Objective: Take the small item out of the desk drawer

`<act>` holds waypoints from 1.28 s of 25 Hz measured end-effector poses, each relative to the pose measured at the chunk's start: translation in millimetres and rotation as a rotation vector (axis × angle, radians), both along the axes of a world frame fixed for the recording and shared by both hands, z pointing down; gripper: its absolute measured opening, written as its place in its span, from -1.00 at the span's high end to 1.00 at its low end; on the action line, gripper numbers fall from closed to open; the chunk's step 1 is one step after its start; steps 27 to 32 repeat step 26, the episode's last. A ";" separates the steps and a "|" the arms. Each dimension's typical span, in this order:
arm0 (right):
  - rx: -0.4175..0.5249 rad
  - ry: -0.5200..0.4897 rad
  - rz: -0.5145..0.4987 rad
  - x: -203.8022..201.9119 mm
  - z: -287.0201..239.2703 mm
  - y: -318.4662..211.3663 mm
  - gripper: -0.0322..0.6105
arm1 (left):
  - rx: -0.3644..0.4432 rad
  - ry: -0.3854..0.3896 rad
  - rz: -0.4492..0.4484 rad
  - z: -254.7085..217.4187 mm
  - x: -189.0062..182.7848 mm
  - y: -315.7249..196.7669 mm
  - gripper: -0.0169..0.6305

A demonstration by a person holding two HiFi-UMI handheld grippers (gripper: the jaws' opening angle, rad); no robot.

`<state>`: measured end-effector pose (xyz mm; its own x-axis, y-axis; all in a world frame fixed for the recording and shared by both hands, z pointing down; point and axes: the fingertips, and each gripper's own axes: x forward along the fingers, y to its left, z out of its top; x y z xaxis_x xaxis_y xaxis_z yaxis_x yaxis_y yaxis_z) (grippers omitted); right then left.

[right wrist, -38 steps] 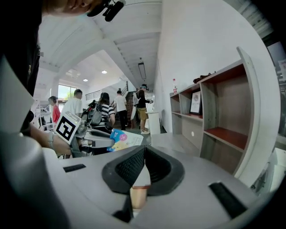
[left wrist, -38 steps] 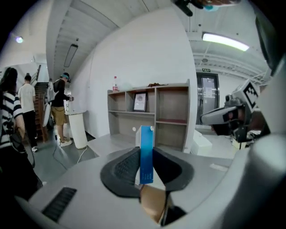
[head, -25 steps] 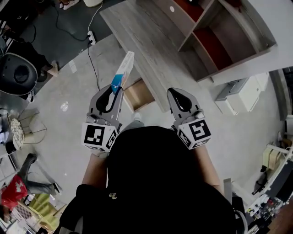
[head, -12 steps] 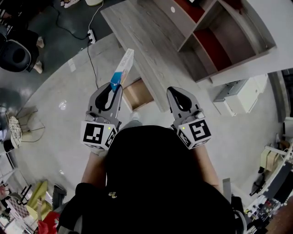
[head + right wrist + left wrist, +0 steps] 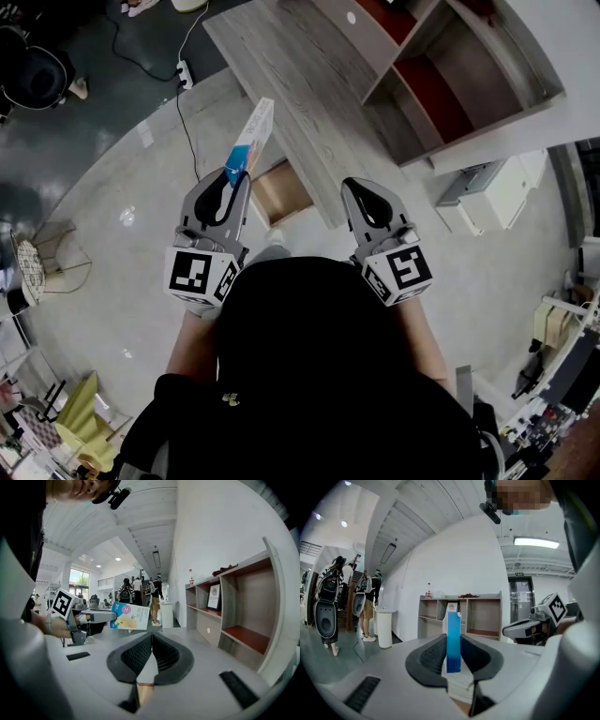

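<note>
A flat blue-and-white box (image 5: 254,138) sticks up from my left gripper (image 5: 238,175), which is shut on its lower blue end. In the left gripper view the box (image 5: 453,631) shows edge-on between the left gripper's (image 5: 453,645) pads. It hangs above the floor, just left of the open wooden drawer (image 5: 282,193) under the grey desk (image 5: 298,82). My right gripper (image 5: 357,187) hovers over the desk's near edge, right of the drawer, shut and empty. Its own view shows the right gripper (image 5: 151,637) with pads pressed together, and the box (image 5: 130,616) held out at the left.
An open shelf unit (image 5: 441,80) with red boards stands on the far side of the desk. A power strip (image 5: 187,75) with a cable lies on the floor to the left. A white cabinet (image 5: 502,190) stands at the right. People (image 5: 332,590) stand far off.
Both grippers and the box have held nearly still. On the floor at the left, a person and a dark round seat have shifted out of the head view.
</note>
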<state>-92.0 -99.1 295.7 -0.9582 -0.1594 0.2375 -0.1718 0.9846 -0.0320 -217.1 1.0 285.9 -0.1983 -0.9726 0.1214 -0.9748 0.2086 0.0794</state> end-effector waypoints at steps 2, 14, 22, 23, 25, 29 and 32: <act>0.009 0.016 -0.008 -0.8 3.3 1.3 0.91 | -0.003 0.003 -0.003 1.3 -0.7 -0.2 0.65; -0.003 0.036 -0.004 -0.8 9.4 3.0 0.91 | -0.028 0.019 -0.001 8.6 -2.9 -0.3 0.65; -0.007 0.045 0.004 -0.3 14.2 6.0 0.91 | -0.035 0.022 0.004 13.5 -3.4 1.5 0.65; -0.007 0.046 0.005 -0.5 14.3 5.7 0.91 | -0.035 0.021 0.006 13.9 -3.9 1.1 0.65; -0.005 0.046 0.006 -1.1 14.2 5.1 0.91 | -0.037 0.022 0.006 15.1 -5.0 0.5 0.65; -0.004 0.047 0.006 -1.4 14.1 4.8 0.91 | -0.039 0.023 0.006 15.8 -5.7 0.3 0.65; -0.004 0.047 0.006 -1.4 14.1 4.8 0.91 | -0.039 0.023 0.006 15.8 -5.7 0.3 0.65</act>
